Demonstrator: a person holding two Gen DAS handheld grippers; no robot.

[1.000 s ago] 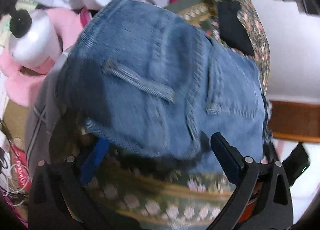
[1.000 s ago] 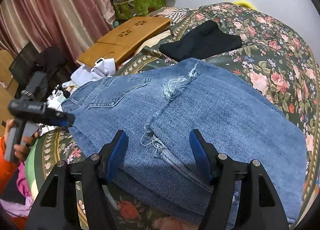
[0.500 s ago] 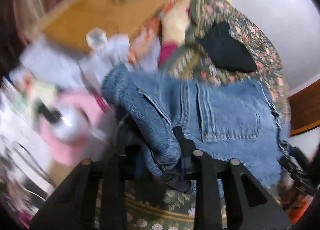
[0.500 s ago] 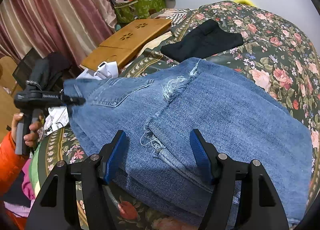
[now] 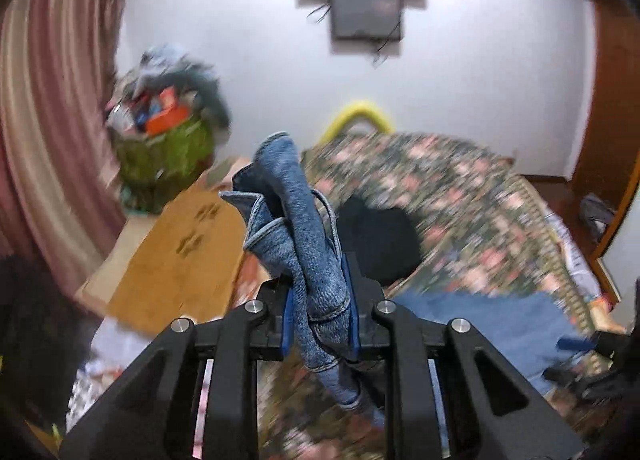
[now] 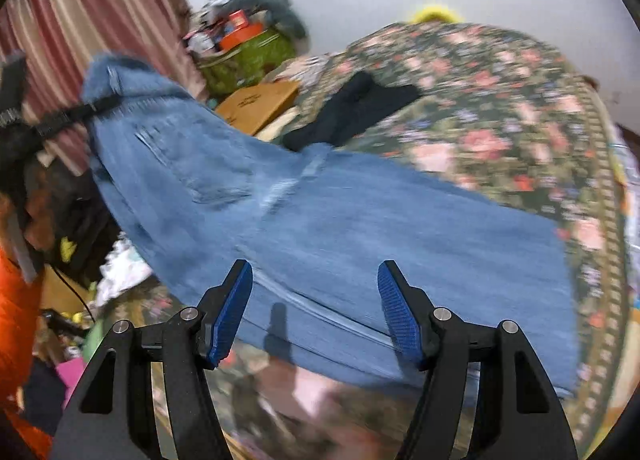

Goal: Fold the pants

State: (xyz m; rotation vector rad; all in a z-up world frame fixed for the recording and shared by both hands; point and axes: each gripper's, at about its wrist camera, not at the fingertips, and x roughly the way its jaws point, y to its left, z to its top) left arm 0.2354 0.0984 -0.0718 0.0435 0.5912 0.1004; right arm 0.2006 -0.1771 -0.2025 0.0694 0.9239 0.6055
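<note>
A bunched end of the jeans (image 5: 308, 260) is clamped in the left claw (image 5: 320, 320) and held raised. The rest is spread over the floral bed (image 6: 500, 100), beneath the right claw (image 6: 316, 312), whose jaws are parted around nothing.

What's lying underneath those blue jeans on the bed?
The jeans lie on a floral bedspread, which shows around them. A black garment lies just beyond their far edge. Whatever is directly beneath the denim is covered. The left gripper lifts the waist end.
</note>
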